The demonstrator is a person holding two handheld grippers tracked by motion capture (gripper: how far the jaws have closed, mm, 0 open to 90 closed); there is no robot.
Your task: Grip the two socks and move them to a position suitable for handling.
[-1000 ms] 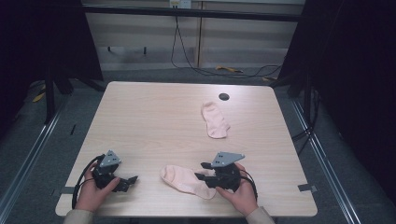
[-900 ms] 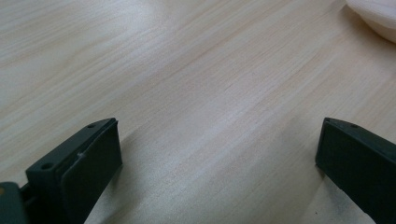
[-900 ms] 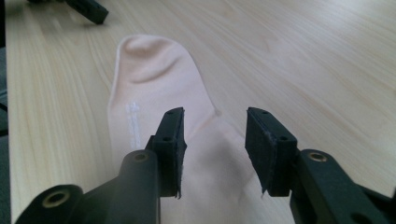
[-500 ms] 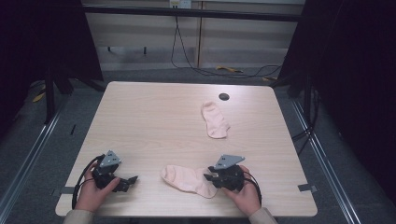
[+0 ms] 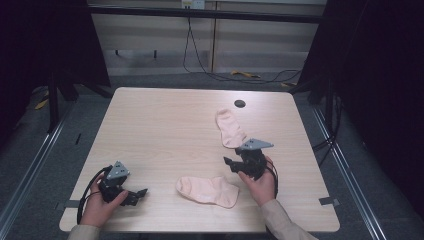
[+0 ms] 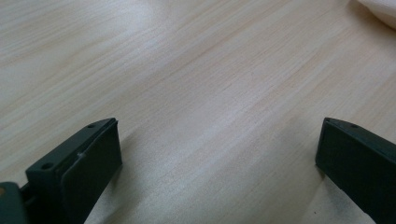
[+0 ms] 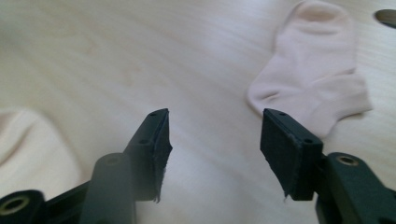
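Near the table's (image 5: pixel 165 125) front edge, the left gripper (image 5: pixel 136 194) rests by the front-left corner, jaws wide and empty. One pink sock (image 5: pixel 208 190) lies flat just beside the front edge. The right gripper (image 5: pixel 231 164), jaws parted and holding nothing, hovers between the socks, probably heading for the far sock (image 5: pixel 230 128), toward the back-right. Pairing looks hardly begun: neither sock is gripped.

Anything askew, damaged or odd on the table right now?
Nothing stands out. Two pale pink socks lie flat and apart on the light wooden table: the near sock by the front edge, the far sock further back. Both the left gripper and right gripper are open, holding nothing.
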